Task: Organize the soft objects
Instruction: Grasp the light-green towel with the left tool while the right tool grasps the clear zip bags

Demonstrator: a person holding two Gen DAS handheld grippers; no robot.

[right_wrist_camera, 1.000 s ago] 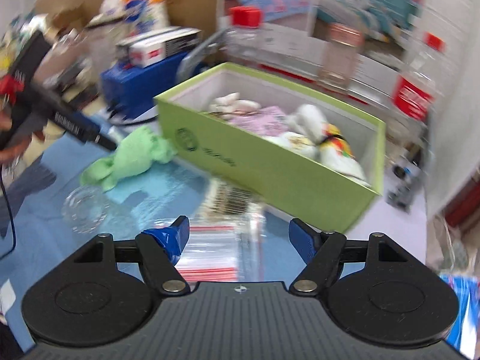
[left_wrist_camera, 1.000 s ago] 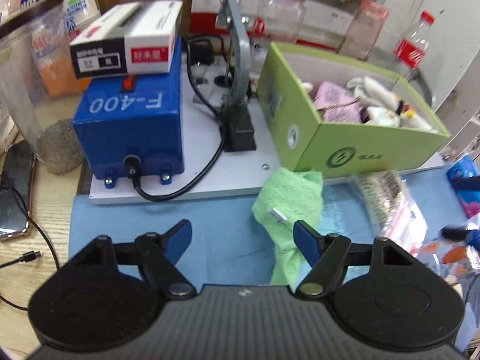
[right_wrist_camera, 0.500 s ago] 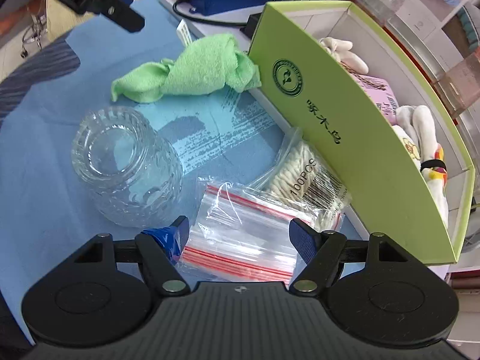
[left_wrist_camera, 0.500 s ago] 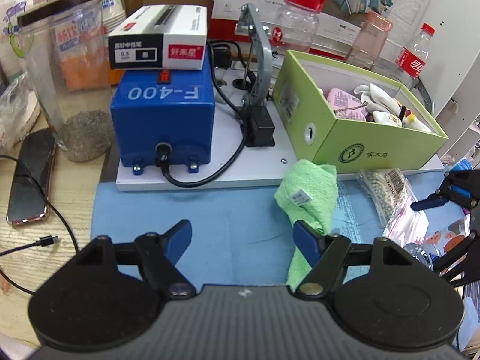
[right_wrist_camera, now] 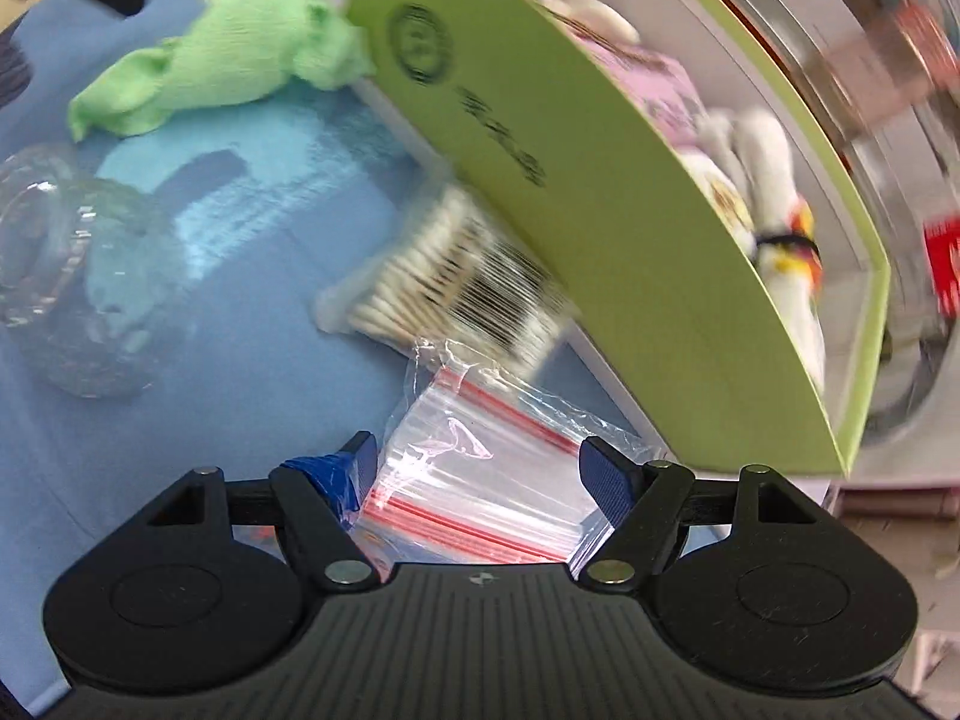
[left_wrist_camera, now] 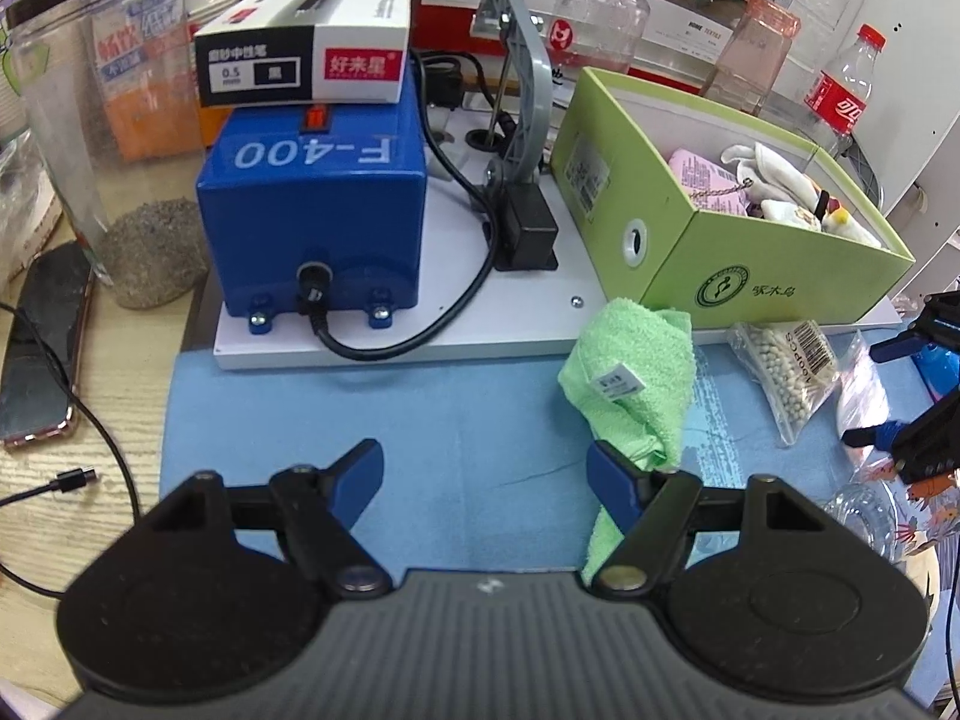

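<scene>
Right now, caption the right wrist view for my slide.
Open right gripper over zip bags, beside green box; towel beyond.

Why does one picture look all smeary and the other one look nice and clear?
In the right wrist view the tall green cardboard box and the bag of white cotton swabs are streaked by motion blur, though the right gripper looks sharp; in the left wrist view the fluffy green towel is crisp, only bent by the fisheye lens.

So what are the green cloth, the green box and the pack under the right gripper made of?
Cloth: looks like terry towelling, looped nap, matte.
Box: likely cardboard, smooth printed skin, thin white-faced walls.
Pack between the open right gripper fingers: clear glossy plastic film, red zip strips.
</scene>
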